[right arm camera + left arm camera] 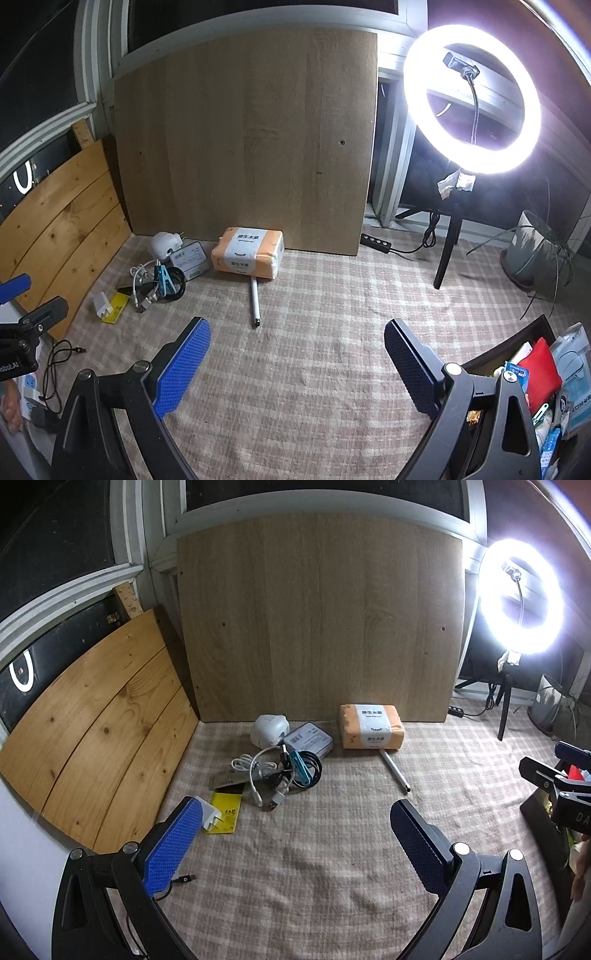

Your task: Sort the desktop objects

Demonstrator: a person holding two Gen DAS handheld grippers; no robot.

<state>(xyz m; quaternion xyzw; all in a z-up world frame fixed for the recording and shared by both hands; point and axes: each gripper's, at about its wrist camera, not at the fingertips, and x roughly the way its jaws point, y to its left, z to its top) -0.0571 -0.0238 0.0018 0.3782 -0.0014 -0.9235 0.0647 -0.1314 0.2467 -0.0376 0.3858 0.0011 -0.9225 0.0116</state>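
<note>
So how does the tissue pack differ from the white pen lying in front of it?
The tissue pack is a bulky orange-and-white block printed with text; the white pen is a thin plain stick with a dark tip. The tissue pack sits against the upright wooden board, while the white pen points away from it toward the grippers. Both rest on the checked cloth, untouched.

A tissue pack (371,726) stands against the board (317,620), cables (280,771) left, pen (395,771) before it.
</note>
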